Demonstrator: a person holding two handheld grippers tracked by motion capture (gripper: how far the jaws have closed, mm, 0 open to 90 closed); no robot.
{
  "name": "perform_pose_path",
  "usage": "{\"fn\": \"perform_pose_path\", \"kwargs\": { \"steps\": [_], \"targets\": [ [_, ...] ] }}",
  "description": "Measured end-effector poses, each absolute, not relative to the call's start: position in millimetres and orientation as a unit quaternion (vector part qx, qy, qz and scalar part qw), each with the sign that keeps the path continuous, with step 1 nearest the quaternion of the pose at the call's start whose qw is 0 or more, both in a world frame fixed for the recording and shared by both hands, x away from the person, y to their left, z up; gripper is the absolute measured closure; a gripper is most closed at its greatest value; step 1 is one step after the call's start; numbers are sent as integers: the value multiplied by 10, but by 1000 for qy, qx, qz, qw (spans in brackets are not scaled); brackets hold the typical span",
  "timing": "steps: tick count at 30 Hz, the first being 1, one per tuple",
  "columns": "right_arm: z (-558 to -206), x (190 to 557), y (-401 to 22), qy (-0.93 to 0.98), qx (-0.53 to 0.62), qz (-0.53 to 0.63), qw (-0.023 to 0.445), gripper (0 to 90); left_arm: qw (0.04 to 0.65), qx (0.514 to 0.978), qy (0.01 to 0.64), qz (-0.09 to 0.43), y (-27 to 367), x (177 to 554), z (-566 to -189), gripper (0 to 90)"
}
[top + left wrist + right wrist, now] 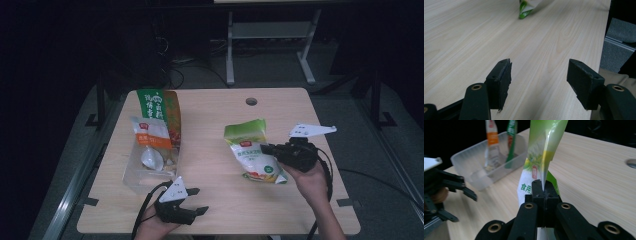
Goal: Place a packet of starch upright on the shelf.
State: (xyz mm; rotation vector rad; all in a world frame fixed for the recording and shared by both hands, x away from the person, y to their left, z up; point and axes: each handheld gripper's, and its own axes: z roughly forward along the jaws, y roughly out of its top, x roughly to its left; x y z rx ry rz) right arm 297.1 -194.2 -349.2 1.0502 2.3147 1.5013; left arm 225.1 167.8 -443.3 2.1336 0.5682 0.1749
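Note:
A green and white pouch (252,152) is lifted off the wooden table (215,200) right of centre, and my right gripper (264,148) is shut on its edge. In the right gripper view the black pads (543,187) pinch the pouch (541,152), which stands up above them. My left gripper (199,200) rests near the table's front edge at the left, open, with nothing between its jaws (537,75). A green corner of the pouch (524,10) shows far ahead of it.
A clear plastic bin (132,175) stands at the left and holds a tall green packet (155,107) and an orange and white packet (150,132). A round hole (251,101) sits near the table's back edge. A metal stand (270,45) is behind the table.

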Motion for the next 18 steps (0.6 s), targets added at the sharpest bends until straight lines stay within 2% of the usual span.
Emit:
{"fn": "perform_pose_path", "kwargs": {
  "steps": [10,18],
  "targets": [
    [-3614,2931,-1517,800,301,513,71,899,448,861,230,70,1649,2259,-4426,353],
    [-3753,2852,-1585,817,278,500,68,893,453,856,234,80,1555,2322,-4328,341]
  ]
}}
